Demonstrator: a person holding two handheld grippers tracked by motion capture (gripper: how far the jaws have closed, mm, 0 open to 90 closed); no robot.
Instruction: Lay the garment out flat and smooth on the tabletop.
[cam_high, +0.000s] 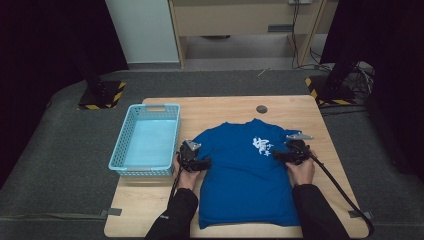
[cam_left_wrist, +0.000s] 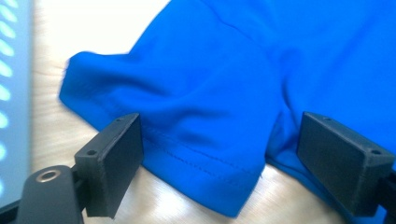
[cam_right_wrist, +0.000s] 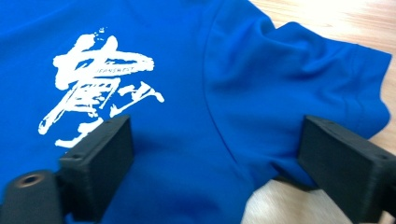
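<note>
A blue T-shirt (cam_high: 245, 175) lies spread flat, front up, on a wooden table (cam_high: 150, 200), its collar toward the far edge and a white brush-stroke print (cam_high: 262, 146) on the chest. A person stands at the near side, dark sleeves reaching in, with a tool in each hand. The left gripper (cam_high: 205, 163) sits at the shirt's left sleeve (cam_left_wrist: 187, 116); in the left gripper view its two black jaws stand wide apart over the sleeve hem, pressing on nothing. The right gripper (cam_high: 276, 156) sits at the right sleeve (cam_right_wrist: 317, 88), just beside the print; in the right gripper view its jaws likewise gape, spanning the armpit seam, with the cloth beneath them and not pinched. A light blue plastic basket (cam_high: 120, 150) rests on the table just left of the shirt, near the left gripper. A small dark round hole (cam_high: 261, 109) marks the tabletop beyond the collar.
</note>
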